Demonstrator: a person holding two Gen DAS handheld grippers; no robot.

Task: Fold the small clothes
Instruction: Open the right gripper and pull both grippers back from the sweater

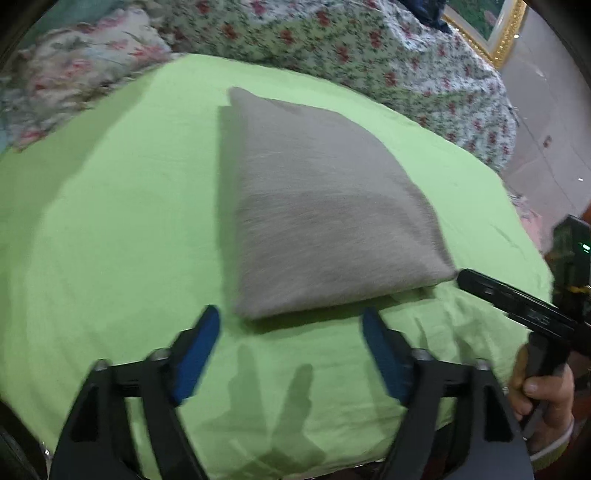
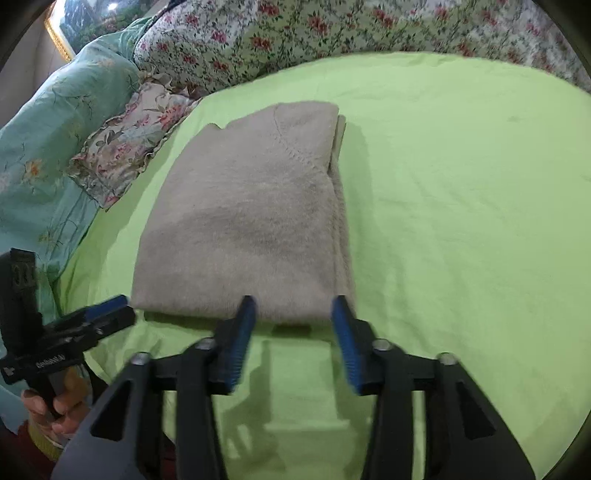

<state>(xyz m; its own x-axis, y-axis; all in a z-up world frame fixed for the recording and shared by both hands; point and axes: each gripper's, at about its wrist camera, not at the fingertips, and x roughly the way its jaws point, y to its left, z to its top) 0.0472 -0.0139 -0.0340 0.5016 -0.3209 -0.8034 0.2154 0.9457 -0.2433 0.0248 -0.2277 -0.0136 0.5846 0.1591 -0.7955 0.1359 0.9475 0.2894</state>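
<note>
Folded grey garment, a soft fuzzy knit, lying flat as a compact rectangle on the green bedsheet, near the middle of the bed and toward its front edge. In the right wrist view the garment shows a curved stitched seam near its far end, and stacked layers run along its right side; the top surface is smooth, without loose sleeves. Left gripper: jaws spread wide, empty, blue pads poised just short of the garment's near edge. Right gripper: jaws likewise wide apart and empty, tips at the near edge close to the garment's right corner. Floral quilt and a ruffled floral pillow border the sheet's far and left edges.
</note>
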